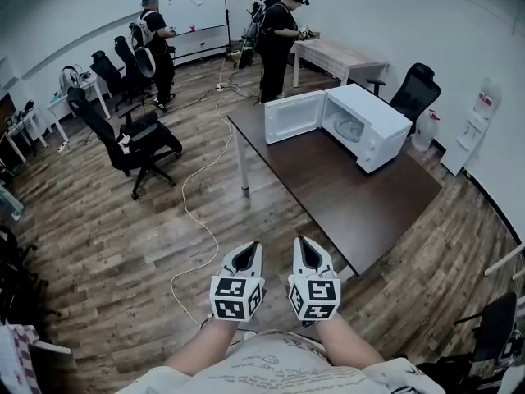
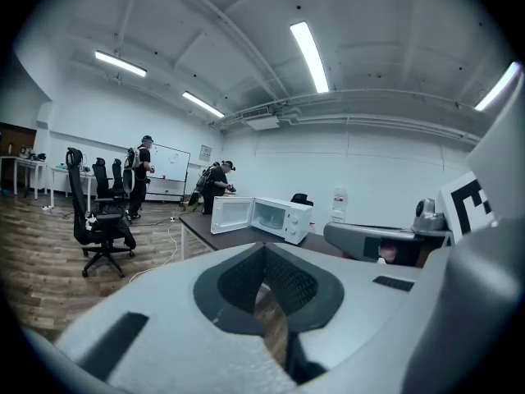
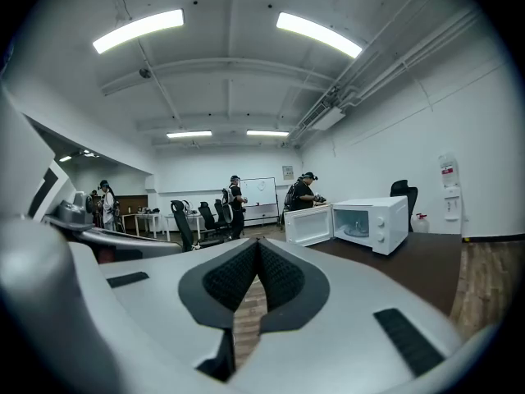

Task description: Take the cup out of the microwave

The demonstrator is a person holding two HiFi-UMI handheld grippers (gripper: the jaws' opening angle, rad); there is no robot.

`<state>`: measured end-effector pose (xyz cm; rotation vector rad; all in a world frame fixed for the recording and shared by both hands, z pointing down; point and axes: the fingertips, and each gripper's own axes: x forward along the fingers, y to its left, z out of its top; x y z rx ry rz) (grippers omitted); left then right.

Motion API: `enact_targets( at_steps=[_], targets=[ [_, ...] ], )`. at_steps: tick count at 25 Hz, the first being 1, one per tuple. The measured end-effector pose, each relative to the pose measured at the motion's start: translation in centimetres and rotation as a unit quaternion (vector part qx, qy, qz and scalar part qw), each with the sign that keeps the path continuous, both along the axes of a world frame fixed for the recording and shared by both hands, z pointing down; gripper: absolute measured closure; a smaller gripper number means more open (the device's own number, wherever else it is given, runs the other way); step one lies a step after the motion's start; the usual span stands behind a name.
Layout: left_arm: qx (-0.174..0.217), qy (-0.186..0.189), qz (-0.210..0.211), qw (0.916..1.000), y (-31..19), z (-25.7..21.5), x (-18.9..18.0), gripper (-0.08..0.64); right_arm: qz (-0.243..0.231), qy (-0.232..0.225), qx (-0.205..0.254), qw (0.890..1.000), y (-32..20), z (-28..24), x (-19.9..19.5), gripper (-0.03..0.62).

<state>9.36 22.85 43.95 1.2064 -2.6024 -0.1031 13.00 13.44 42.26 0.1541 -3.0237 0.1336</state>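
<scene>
A white microwave [image 1: 379, 127] stands at the far end of a dark brown table [image 1: 361, 199], its door [image 1: 294, 116] swung open to the left. Inside I make out only the glass turntable [image 1: 353, 129]; no cup shows. The microwave appears small and distant in the left gripper view [image 2: 283, 217] and the right gripper view [image 3: 373, 222]. My left gripper [image 1: 246, 251] and right gripper [image 1: 305, 246] are side by side close to my body, over the wooden floor and short of the table's near corner. Both are shut with nothing between the tips [image 2: 262, 251] [image 3: 258, 245].
A black office chair [image 1: 131, 142] stands on the floor to the left, and a white cable [image 1: 190, 220] snakes past the table leg. Several people stand at the back near a whiteboard [image 1: 194, 6] and a light table [image 1: 336, 56]. Another black chair [image 1: 417, 89] is behind the microwave.
</scene>
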Motion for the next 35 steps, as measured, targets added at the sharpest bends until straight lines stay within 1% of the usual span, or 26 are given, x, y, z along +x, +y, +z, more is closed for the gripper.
enact_targets(
  at_steps=[4,10,18,23,28,35],
  targets=[
    [0.004,-0.002,0.003,1.0,1.7,0.2,-1.9,0.546,0.002,-0.001,0.002,1.0,1.9,0.3,-2.0,0.578],
    [0.008,0.003,0.007,0.9999,4.1,0.9,-3.7,0.546,0.004,0.003,0.009,1.0,4.3,0.7,-4.0,0.578],
    [0.006,0.017,0.001,0.9998,4.9,2.2,-6.0,0.546,0.007,0.009,0.008,1.0,4.3,1.5,-6.7,0.578],
    [-0.004,0.016,0.008,0.9998,3.1,2.8,-8.4,0.546,0.012,0.005,-0.002,1.0,2.5,2.1,-9.1,0.577],
    [-0.016,0.01,0.024,0.9995,-0.2,2.7,-12.4,0.546,0.021,0.008,-0.011,1.0,-0.8,2.7,-13.4,0.578],
    [-0.025,0.004,0.031,0.9992,-5.2,2.0,-17.8,0.546,0.025,0.004,-0.01,1.0,-5.8,1.9,-18.6,0.577]
  ],
)
